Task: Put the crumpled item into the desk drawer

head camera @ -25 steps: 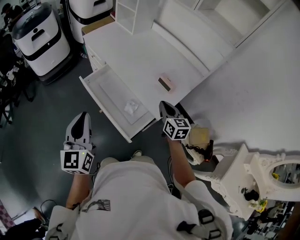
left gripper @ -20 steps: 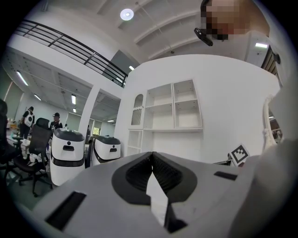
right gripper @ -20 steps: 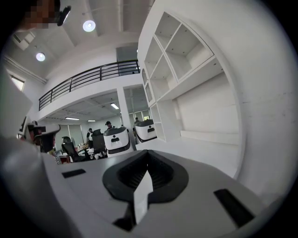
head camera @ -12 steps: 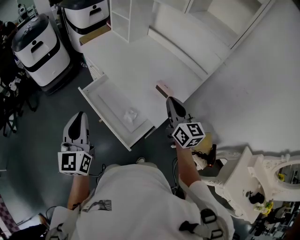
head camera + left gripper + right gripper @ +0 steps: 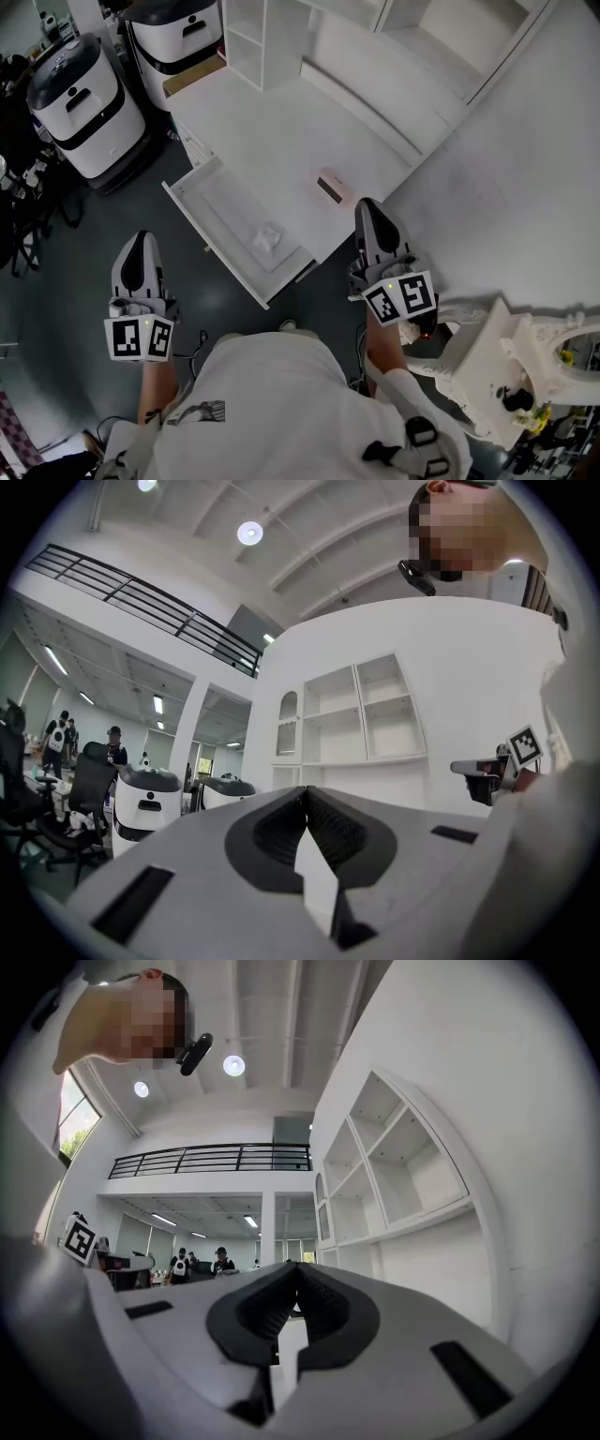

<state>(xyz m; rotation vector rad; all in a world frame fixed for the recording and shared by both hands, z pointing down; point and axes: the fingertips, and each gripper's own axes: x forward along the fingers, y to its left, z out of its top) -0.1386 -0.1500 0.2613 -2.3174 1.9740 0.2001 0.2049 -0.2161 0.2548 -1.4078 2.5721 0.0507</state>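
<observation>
In the head view, a white desk (image 5: 281,122) is seen with its drawer (image 5: 208,192) pulled open toward 8 o'clock. The crumpled item (image 5: 269,237), a small white wad, is found lying inside the drawer, on its floor, toward the drawer's 4 o'clock end and close to the desk edge. It is touched by neither gripper.

The left gripper (image 5: 138,240) is held over the dark floor at about 8 o'clock from the crumpled item, well apart from the drawer. In the left gripper view its jaws are shown pressed together, with nothing between them. The right gripper (image 5: 368,208) is held at about 3 o'clock from the crumpled item, just off the desk's near edge. Its jaws are likewise seen closed on each other in the right gripper view, and nothing is clamped. Both grippers are pointed toward 12 o'clock.

A small pinkish box (image 5: 330,186) is seen on the desk top at about 1 o'clock from the crumpled item (what kind of box it is cannot be made out). An open white shelf unit (image 5: 246,42) is set at the desk's far end, and two white-and-black machines (image 5: 80,94) are parked on the floor at 10 o'clock.
</observation>
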